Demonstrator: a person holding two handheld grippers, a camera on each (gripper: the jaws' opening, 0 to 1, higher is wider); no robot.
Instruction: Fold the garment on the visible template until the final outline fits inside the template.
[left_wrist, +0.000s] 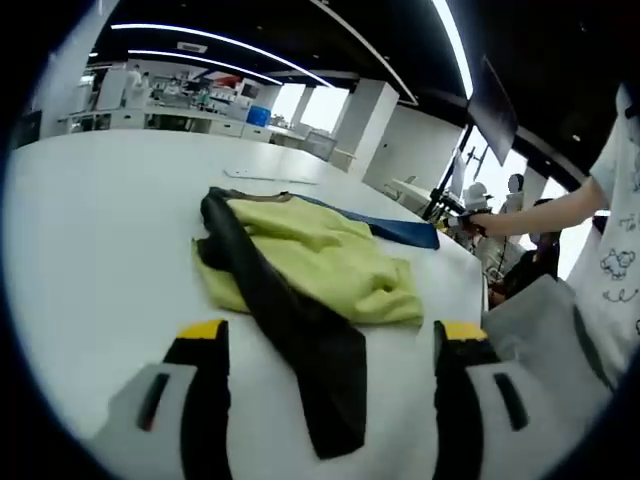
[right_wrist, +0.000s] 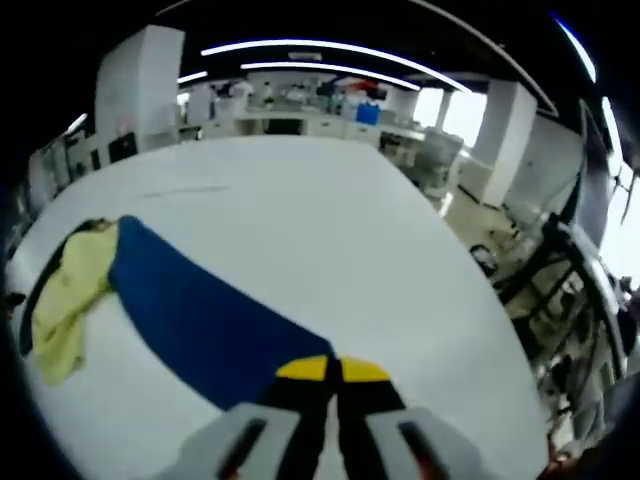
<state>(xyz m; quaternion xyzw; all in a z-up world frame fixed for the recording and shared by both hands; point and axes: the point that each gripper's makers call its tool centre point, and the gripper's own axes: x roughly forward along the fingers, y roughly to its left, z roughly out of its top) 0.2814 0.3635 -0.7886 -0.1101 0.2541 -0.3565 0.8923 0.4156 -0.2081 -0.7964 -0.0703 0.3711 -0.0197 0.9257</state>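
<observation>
Yellow-green fabric with a dark panel is what you've got bunched up on the white table (left_wrist: 100, 250): the garment (left_wrist: 320, 260) lies crumpled in your left gripper view, one black strip trailing down between your left gripper (left_wrist: 325, 340) jaws. Those jaws stand wide apart and have hold of nothing; the strip just lies on the table between them.

Progress-wise, you're early. No neat fold is visible, and the outline is ragged. I'd say most of the work is left: flatten it, then fold the sides in.

Moving right, the blue sheet (right_wrist: 210, 325), which I take to be the template, runs out from under the garment. In the right gripper view your right gripper (right_wrist: 332, 372) has its yellow tips pressed together at the sheet's near edge. It looks like they're pinching it, but the view is too poor there to be sure.

Around you: a person in a white printed shirt (left_wrist: 620, 250) stands at the table's right edge, reaching toward some gear. Nothing else sits on the table near the garment.
</observation>
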